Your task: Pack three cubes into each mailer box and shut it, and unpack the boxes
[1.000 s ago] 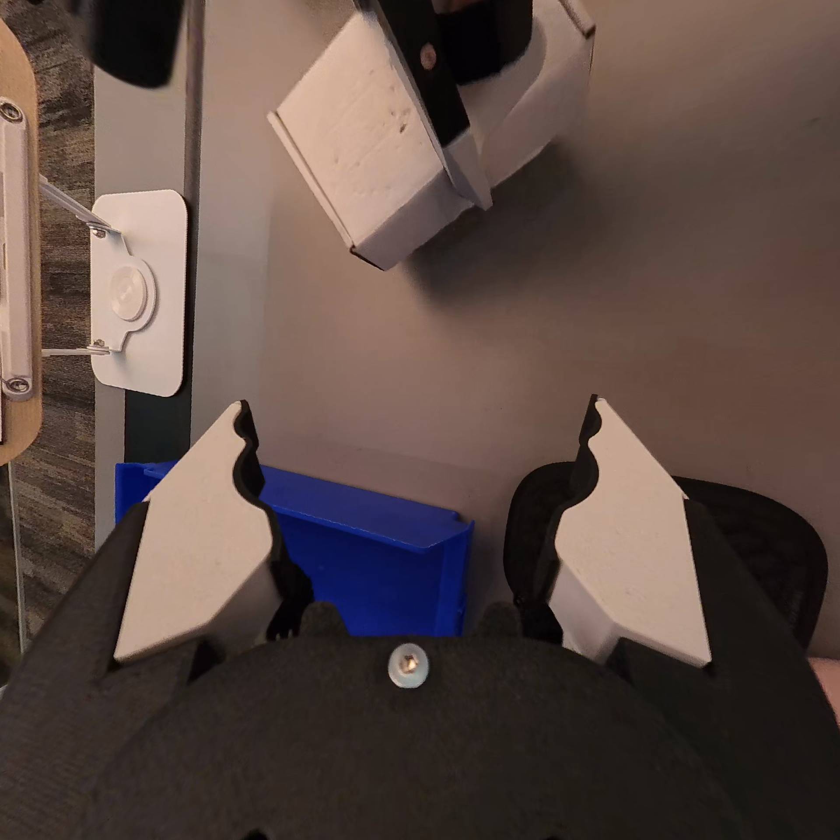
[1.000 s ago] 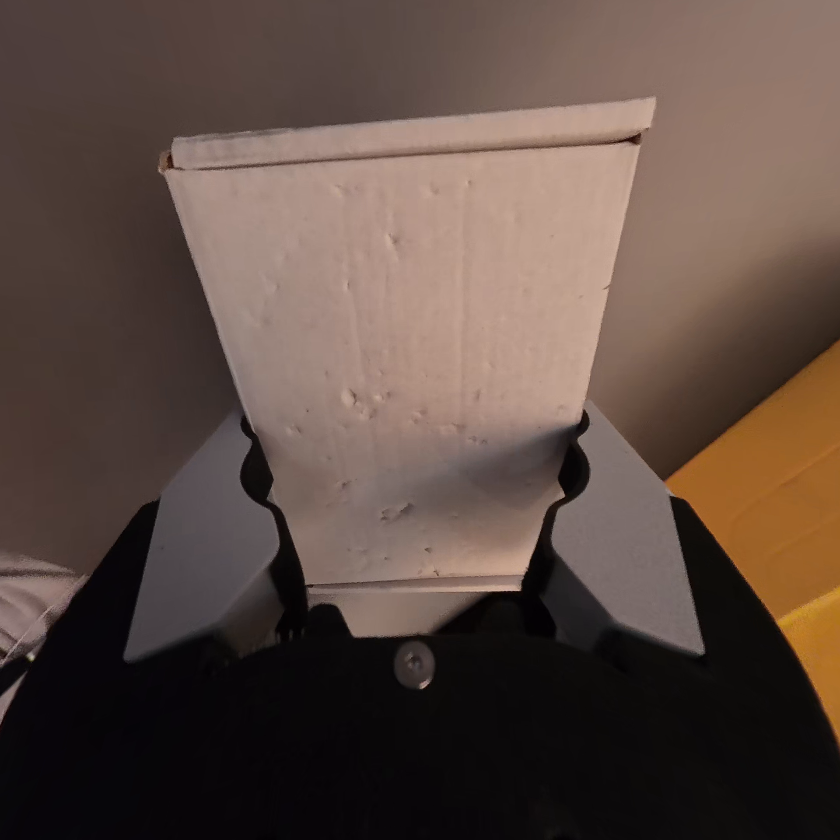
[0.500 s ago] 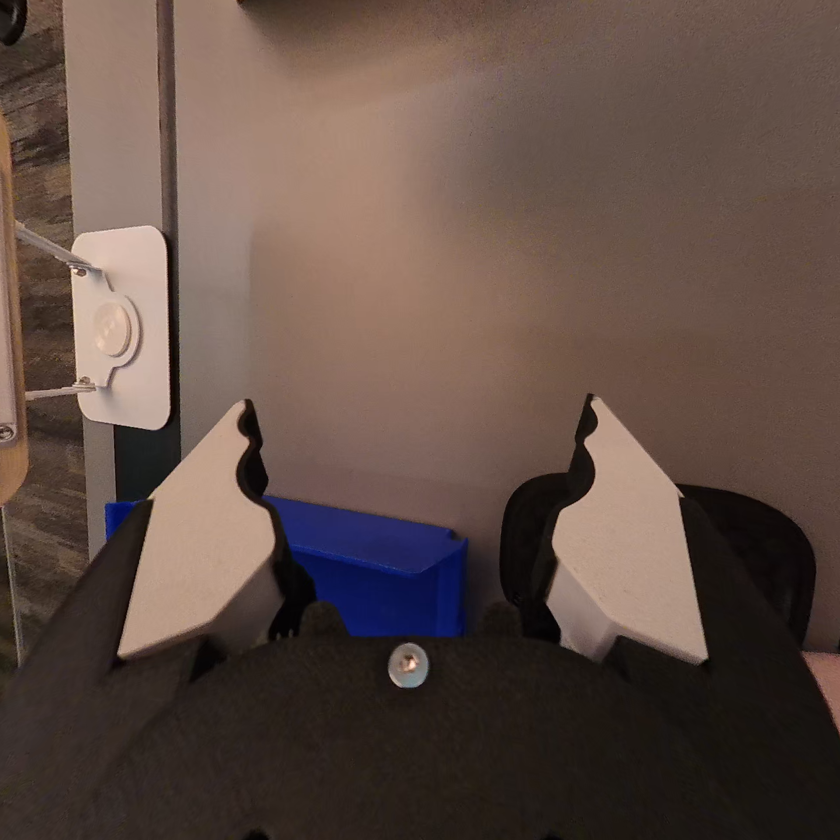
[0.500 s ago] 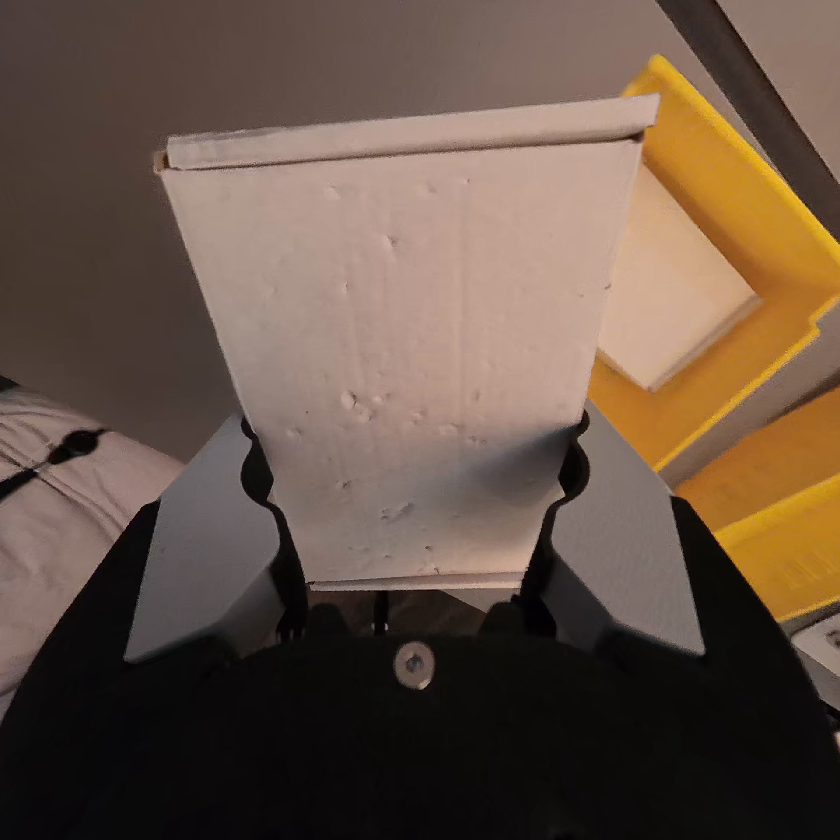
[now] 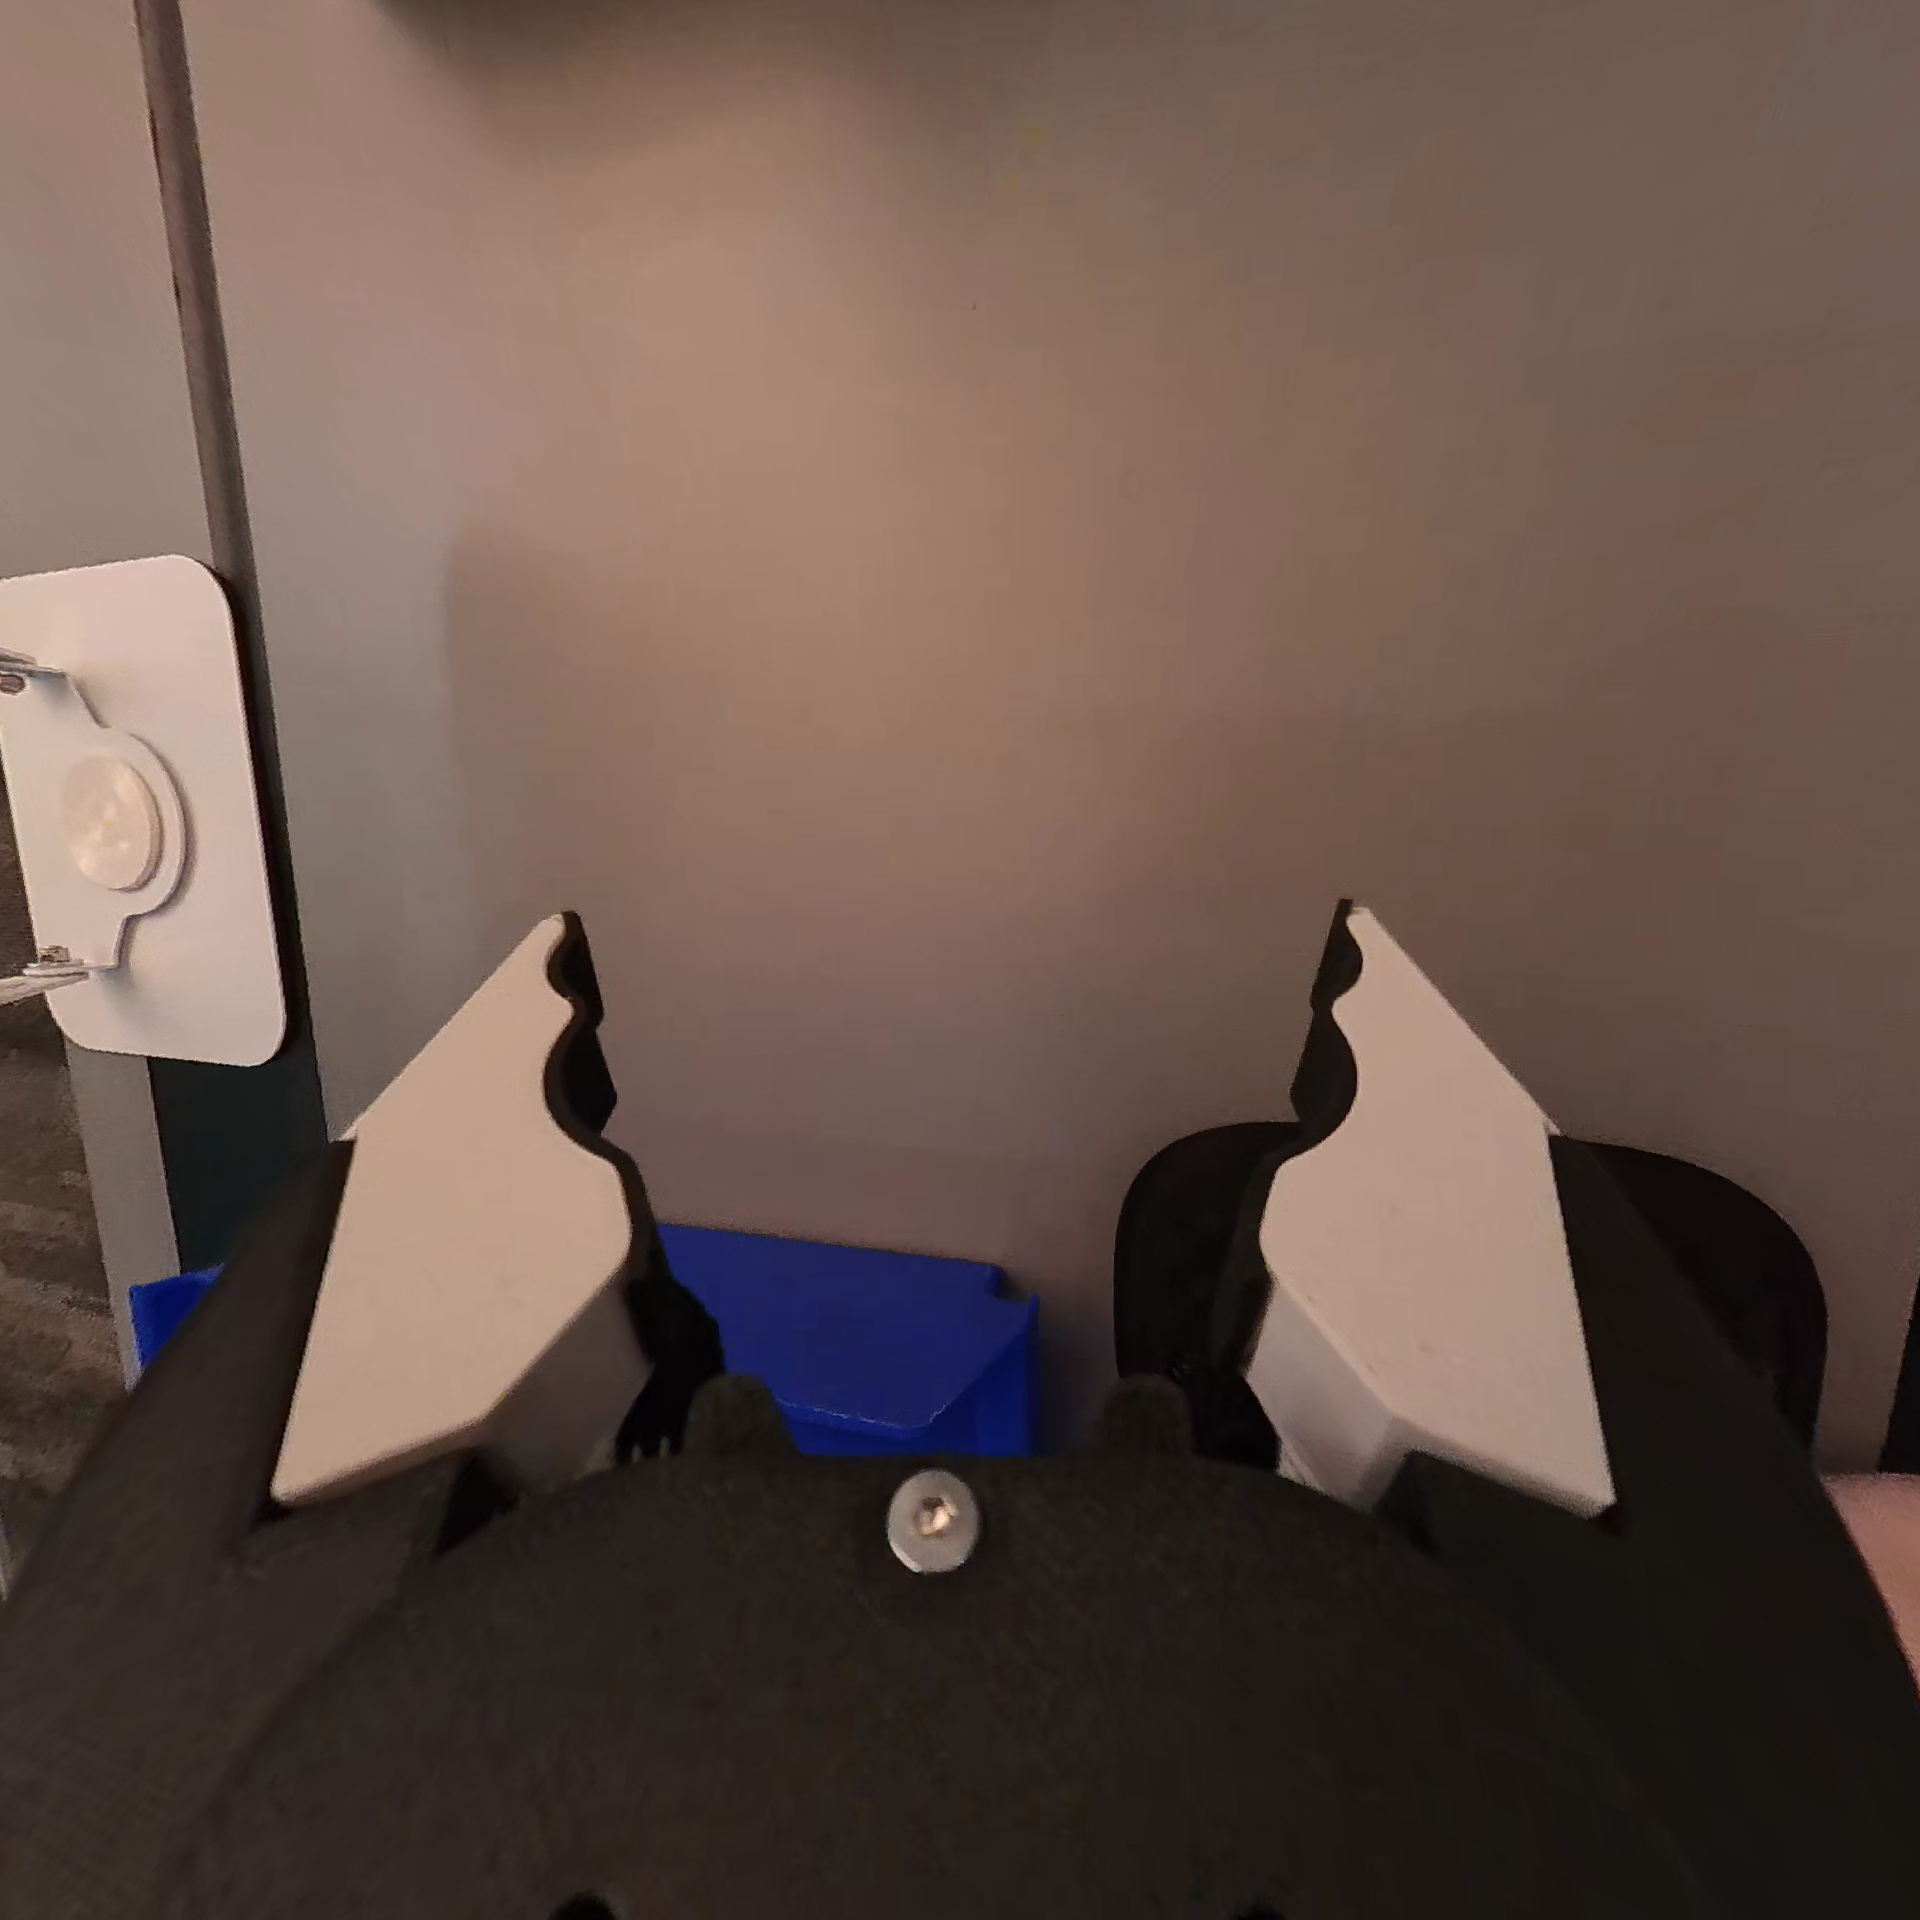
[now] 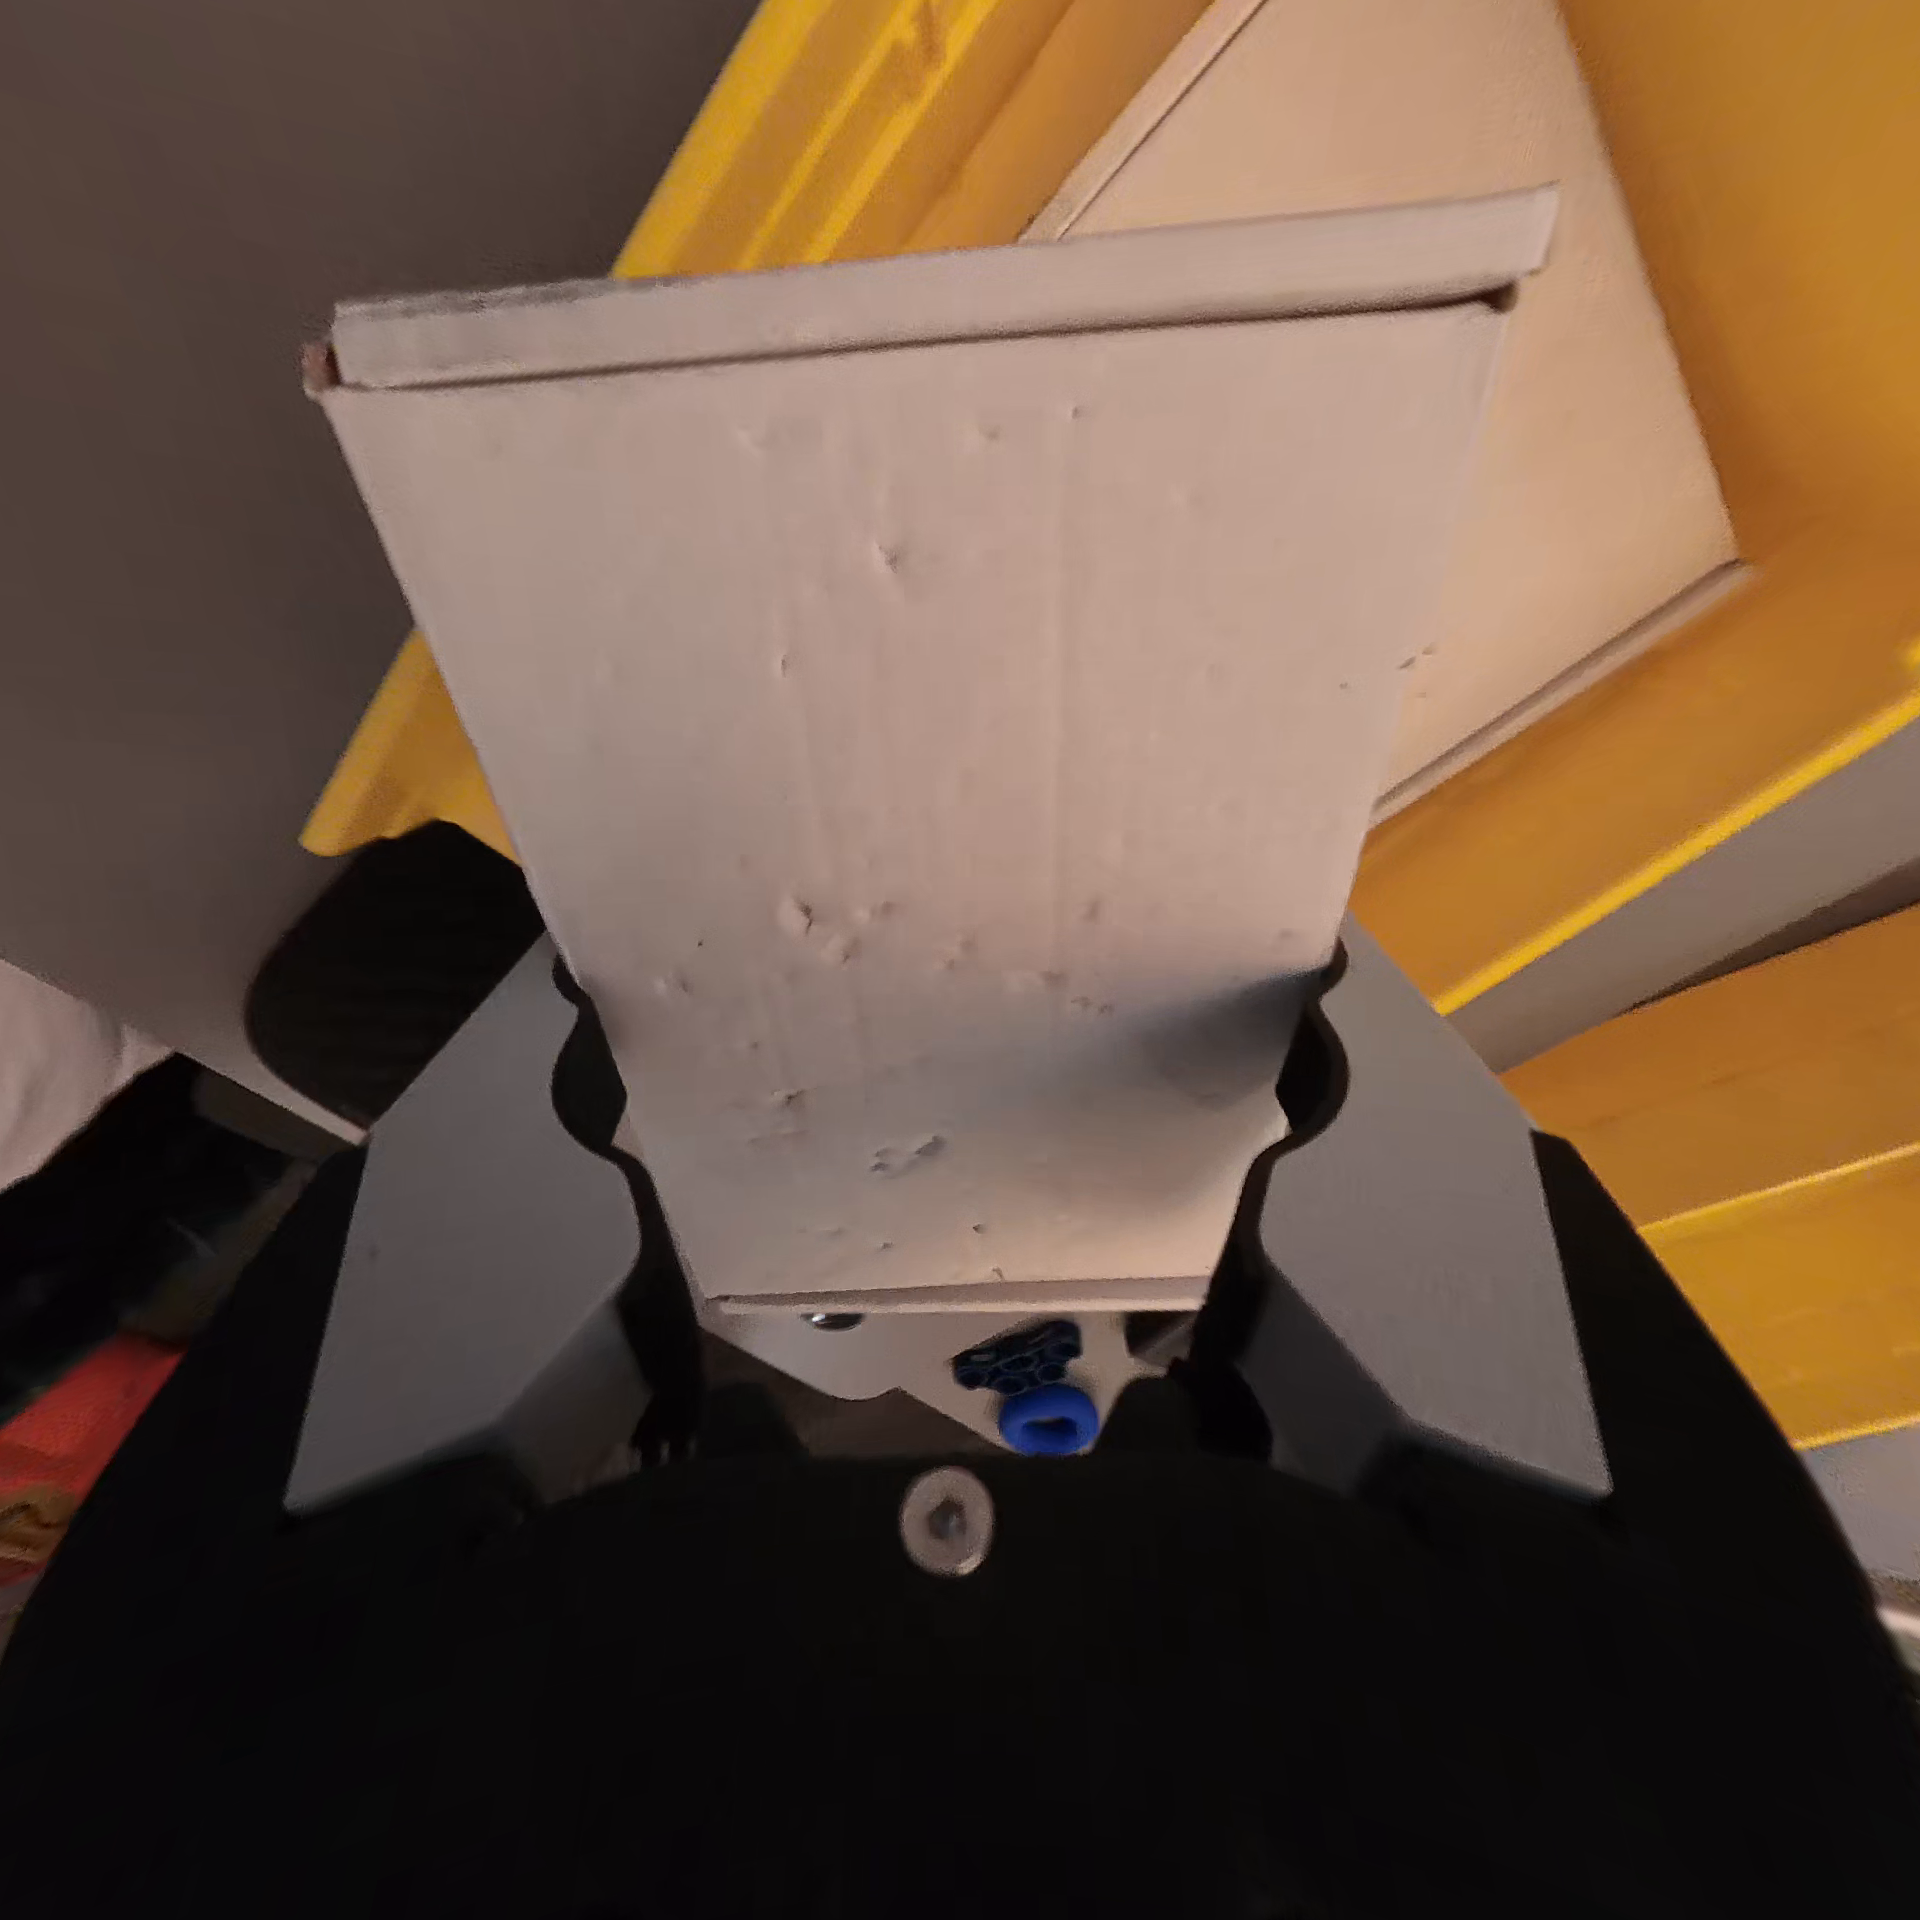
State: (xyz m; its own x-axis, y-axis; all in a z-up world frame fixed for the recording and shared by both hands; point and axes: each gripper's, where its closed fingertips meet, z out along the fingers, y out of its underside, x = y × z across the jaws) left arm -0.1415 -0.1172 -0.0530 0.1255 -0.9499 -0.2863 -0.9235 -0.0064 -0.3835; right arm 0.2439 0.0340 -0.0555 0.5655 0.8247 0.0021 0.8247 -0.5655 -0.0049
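My right gripper (image 6: 951,956) is shut on a closed white mailer box (image 6: 914,748) and holds it in the air, its lid dented. It hangs over a yellow bin (image 6: 1621,831) that holds another pale box (image 6: 1538,343). My left gripper (image 5: 956,925) is open and empty above the grey table (image 5: 1039,520). No cubes are in view.
A blue bin (image 5: 873,1340) sits at the table's near edge under my left gripper. A black chair back (image 5: 1714,1278) is behind its right finger. A white plate with a round button (image 5: 135,821) hangs at the table's left edge. A second yellow bin (image 6: 1766,1195) is below. The grippers' ends are close to 40 centimetres from one another.
My right gripper has carried the white box to the right, from over bare table to over the yellow bin. The box and right gripper have left the left wrist view.
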